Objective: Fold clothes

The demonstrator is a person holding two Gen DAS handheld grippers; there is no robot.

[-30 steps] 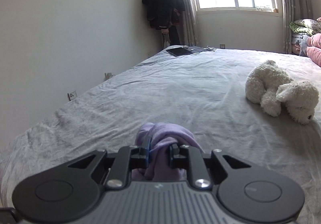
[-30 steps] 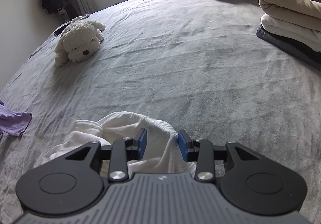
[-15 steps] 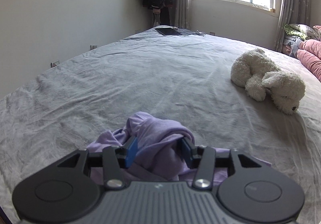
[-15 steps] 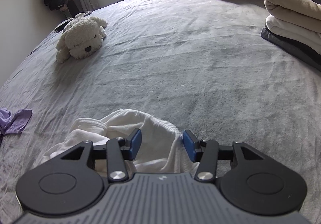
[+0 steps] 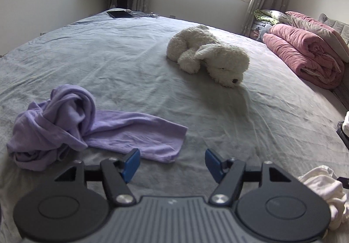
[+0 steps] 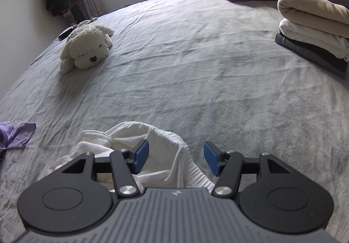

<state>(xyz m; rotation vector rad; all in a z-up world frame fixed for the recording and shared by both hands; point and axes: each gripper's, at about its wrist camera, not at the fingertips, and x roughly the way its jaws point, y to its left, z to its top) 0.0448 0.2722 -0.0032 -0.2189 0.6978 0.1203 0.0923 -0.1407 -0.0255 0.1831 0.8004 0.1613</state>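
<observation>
A crumpled lilac garment [image 5: 65,121] lies on the grey bed [image 5: 130,57], one flat strip reaching right; its edge also shows in the right wrist view [image 6: 17,134]. My left gripper [image 5: 172,163] hovers to its right, jaws opening, only bare sheet between the blue pads. A rumpled white garment [image 6: 139,145] lies under my right gripper [image 6: 175,159]; those jaws are opening too, a fold of the white cloth rises between the pads without being pinched. The same white garment [image 5: 322,186] appears at the lower right of the left wrist view.
A white plush dog [image 5: 207,55] lies mid-bed. A rolled pink quilt [image 5: 305,51] sits at the far right by the window. A stack of folded clothes [image 6: 314,31] rests on the right. A dark tablet [image 5: 120,14] lies at the far corner.
My left gripper let go of the lilac garment, opened wide and swung right, leaving it heaped on the bed. My right gripper widened over the white garment while staying in place.
</observation>
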